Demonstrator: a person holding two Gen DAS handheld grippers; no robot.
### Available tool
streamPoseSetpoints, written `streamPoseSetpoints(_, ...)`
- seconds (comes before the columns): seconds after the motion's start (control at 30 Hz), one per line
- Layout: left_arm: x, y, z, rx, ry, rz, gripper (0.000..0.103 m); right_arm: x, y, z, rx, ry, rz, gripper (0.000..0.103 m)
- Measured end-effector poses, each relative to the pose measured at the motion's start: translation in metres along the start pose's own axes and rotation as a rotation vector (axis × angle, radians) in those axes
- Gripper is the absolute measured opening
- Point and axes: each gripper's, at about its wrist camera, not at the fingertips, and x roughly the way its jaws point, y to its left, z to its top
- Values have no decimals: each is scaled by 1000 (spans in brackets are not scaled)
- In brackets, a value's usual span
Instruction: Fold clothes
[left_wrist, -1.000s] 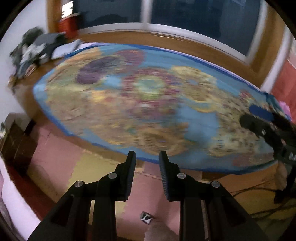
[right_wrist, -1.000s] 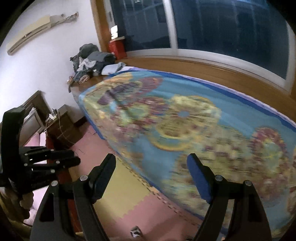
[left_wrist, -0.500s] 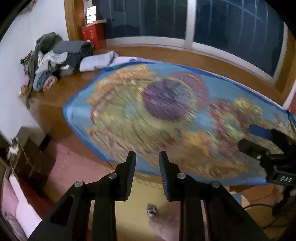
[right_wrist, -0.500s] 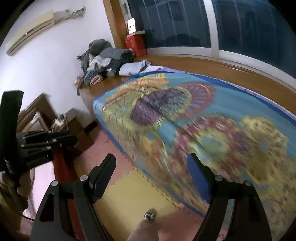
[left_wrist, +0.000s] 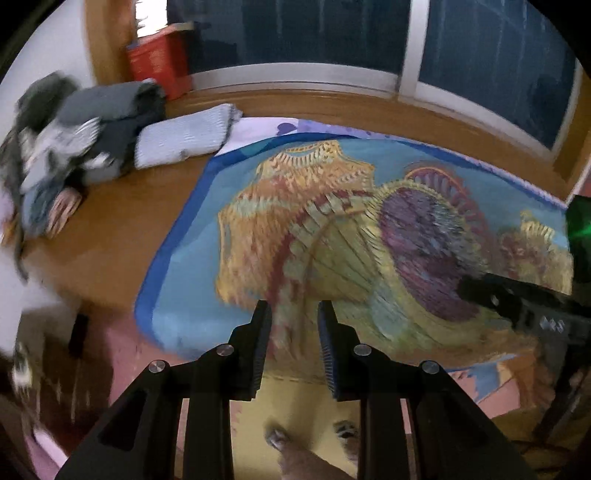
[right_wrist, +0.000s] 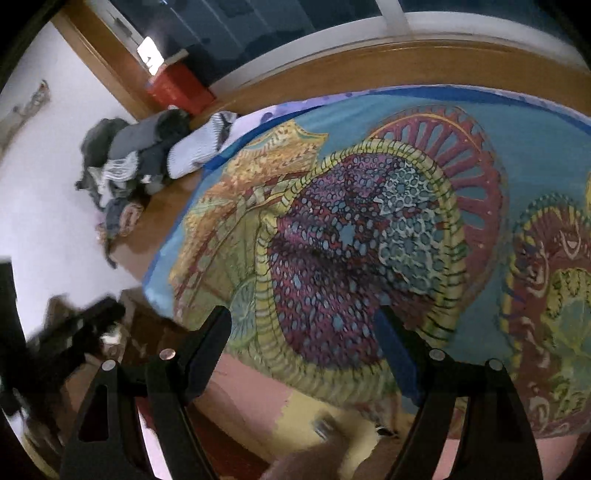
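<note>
While both claws hang empty, left claw (left_wrist: 293, 314) narrowly parted, right claw (right_wrist: 303, 325) spread wide, the clothes pile (left_wrist: 85, 144) sits well off on the wooden ledge (left_wrist: 110, 225) beyond the patterned bedspread (right_wrist: 369, 229). A blind grab risks snagging several garments together.

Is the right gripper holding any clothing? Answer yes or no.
No: in the right wrist view the right gripper stands wide open with nothing between its fingers, and the pile of clothes lies far off on the wooden ledge.
</note>
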Motion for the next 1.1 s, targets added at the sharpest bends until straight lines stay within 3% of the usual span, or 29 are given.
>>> streamPoseSetpoints(0.33, 100, 65, 88, 236, 41, -200, 26, 47, 58, 10, 152, -104, -214, 80)
streamPoseSetpoints(0.47, 142, 80, 119, 259, 79, -268, 26, 67, 82, 5, 146, -59, -261, 80)
streamPoseSetpoints(0.77, 210, 101, 167, 261, 113, -343, 26, 107, 86, 30, 199, -87, -312, 80)
streamPoseSetpoints(0.83, 217, 102, 176, 293, 103, -322, 26, 115, 86, 39, 190, -117, -326, 80)
streamPoseSetpoints(0.9, 224, 104, 185, 321, 68, -221, 26, 125, 86, 48, 182, -141, -348, 80)
streamPoseSetpoints(1.1, 242, 115, 215, 314, 37, -165, 26, 145, 95, 65, 179, -144, -448, 81)
